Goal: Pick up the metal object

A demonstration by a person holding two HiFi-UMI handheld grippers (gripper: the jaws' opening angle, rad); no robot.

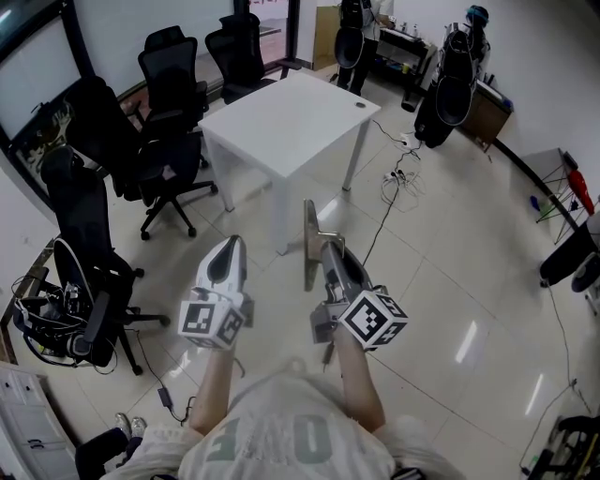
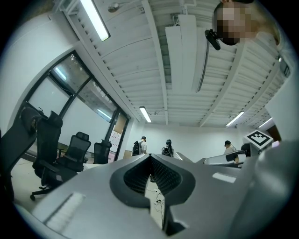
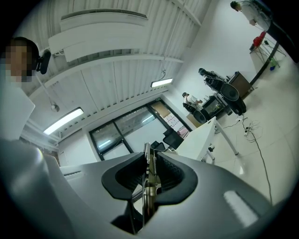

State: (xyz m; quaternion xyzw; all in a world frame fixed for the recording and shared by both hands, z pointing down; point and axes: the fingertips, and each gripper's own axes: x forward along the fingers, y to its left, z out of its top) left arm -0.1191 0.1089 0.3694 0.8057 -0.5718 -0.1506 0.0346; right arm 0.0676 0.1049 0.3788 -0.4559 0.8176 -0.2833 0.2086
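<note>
Over the tiled floor in the head view, my right gripper [image 1: 329,247] is shut on the metal object [image 1: 308,234], a long flat plate with a lever-like arm that stands on edge and sticks out ahead of the jaws. In the right gripper view the metal object [image 3: 147,173] is clamped edge-on between the ribbed pads [image 3: 164,176], with a small spring showing on it. My left gripper [image 1: 230,244] is held level beside it, to the left and apart from the plate. Its jaws meet at the tips with nothing between them, as the left gripper [image 2: 150,158] also shows in its own view.
A white table [image 1: 291,117] stands just ahead. Several black office chairs [image 1: 169,103] crowd its left side, and another chair [image 1: 84,281] stands near my left. Cables [image 1: 398,173] trail over the floor at the table's right. People [image 1: 352,28] stand at the far desks.
</note>
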